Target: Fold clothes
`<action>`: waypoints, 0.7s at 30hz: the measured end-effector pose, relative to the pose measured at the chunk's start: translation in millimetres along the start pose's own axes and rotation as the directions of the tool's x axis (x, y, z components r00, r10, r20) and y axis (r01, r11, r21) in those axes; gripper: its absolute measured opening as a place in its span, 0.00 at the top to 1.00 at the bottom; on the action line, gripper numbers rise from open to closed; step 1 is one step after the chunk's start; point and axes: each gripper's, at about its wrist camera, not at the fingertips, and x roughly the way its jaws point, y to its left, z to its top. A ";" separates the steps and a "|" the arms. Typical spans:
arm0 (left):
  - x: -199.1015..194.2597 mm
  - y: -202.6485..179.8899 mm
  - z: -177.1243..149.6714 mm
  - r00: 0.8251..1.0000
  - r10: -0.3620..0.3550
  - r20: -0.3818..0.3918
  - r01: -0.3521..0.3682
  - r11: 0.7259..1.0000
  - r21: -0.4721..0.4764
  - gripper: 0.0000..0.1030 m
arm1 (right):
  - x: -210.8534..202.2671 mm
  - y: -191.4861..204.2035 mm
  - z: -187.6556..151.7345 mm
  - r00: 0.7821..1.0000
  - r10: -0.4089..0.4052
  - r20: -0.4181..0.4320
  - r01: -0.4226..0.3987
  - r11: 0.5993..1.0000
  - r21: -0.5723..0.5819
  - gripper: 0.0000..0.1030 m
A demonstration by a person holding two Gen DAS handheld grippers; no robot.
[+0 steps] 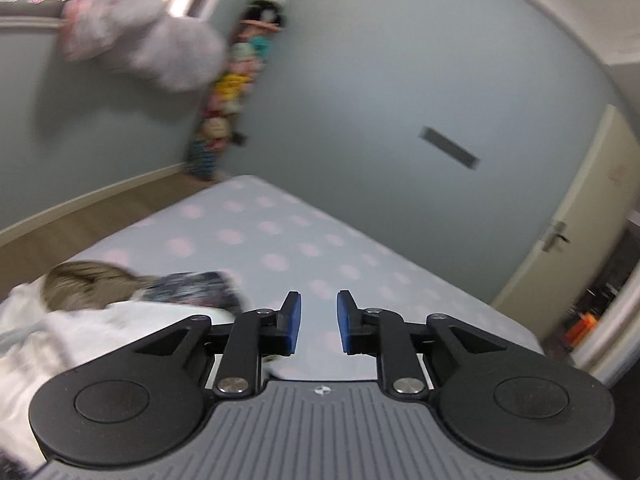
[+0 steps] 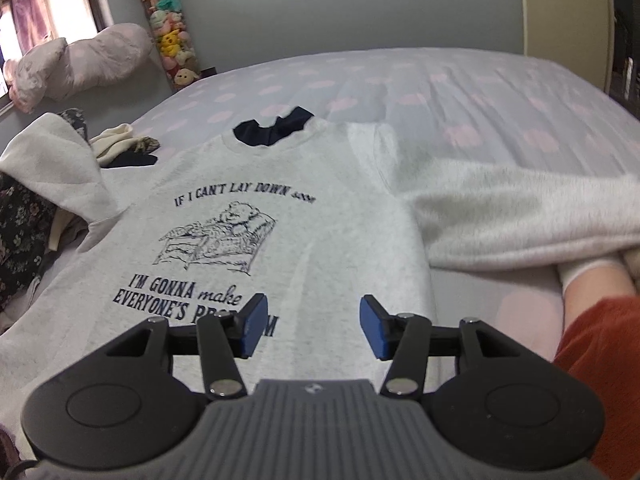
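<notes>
- Sweatshirt (image 2: 328,216): pale grey, spread front-up on the bed; dark navy collar lining at 12 o'clock of the garment, printed text and a drawing of a bear in an armchair on the chest. In the right wrist view it fills the middle, hem end towards the camera.
- Right-hand sleeve of the sweatshirt (image 2: 520,216): lies out towards 3 o'clock across the sheet, slightly rumpled, its end hidden near the picture edge.
- Left-hand sleeve (image 2: 60,160): raised in a peak at 9 to 10 o'clock, draped over a heap of other clothes.
- Right gripper (image 2: 314,326): hovers over the lower chest of the sweatshirt at 6 o'clock of its view; blue pads stand apart, released, with nothing between them. Its left pad covers part of the bottom line of print.
- Left gripper (image 1: 319,322): above the bed, facing the far corner of the room; pads narrowly apart, released, empty. The view is blurred.
- Pile of clothes (image 2: 24,232): dark floral fabric at 9 o'clock of the right wrist view; in the left wrist view, white, tan and dark pieces at 8 o'clock, just beside the left gripper.
- Small cream and dark items (image 2: 120,144): at 10 o'clock of the sweatshirt, lying on the sheet.
- Bed (image 2: 460,92): pale sheet with pink spots, bare from 12 to 2 o'clock.
- Hanging net of soft toys (image 2: 172,36): in the room corner at 11 o'clock.
- Pink pillow (image 2: 80,64): on the window sill at 10 o'clock.
- Door (image 1: 576,216): cream, at 3 o'clock in the left wrist view.
- Person: orange sleeve (image 2: 600,368) at 4 o'clock of the right wrist view.
</notes>
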 end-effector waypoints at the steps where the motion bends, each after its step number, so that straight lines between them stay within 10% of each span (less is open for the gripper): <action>1: 0.9 13.9 -1.4 1.000 0.027 -0.005 -0.027 0.999 -0.025 0.80 | 2.7 -1.2 -1.7 1.000 -0.002 -0.001 0.002 1.000 0.008 0.44; 8: 13.6 119.3 -31.9 0.982 0.167 -0.091 -0.187 0.933 -0.309 0.71 | 12.8 3.6 -6.6 1.000 0.007 -0.008 -0.007 1.000 -0.009 0.41; 17: 37.4 184.4 -68.1 0.981 0.144 -0.129 -0.193 0.785 -0.589 0.53 | 13.4 15.2 -7.7 1.000 0.017 0.007 -0.016 0.997 -0.077 0.39; 21: 40.8 183.6 -61.3 0.989 0.132 -0.067 -0.147 0.802 -0.580 0.81 | 15.6 20.1 -7.6 1.000 0.016 0.008 -0.015 0.994 -0.113 0.39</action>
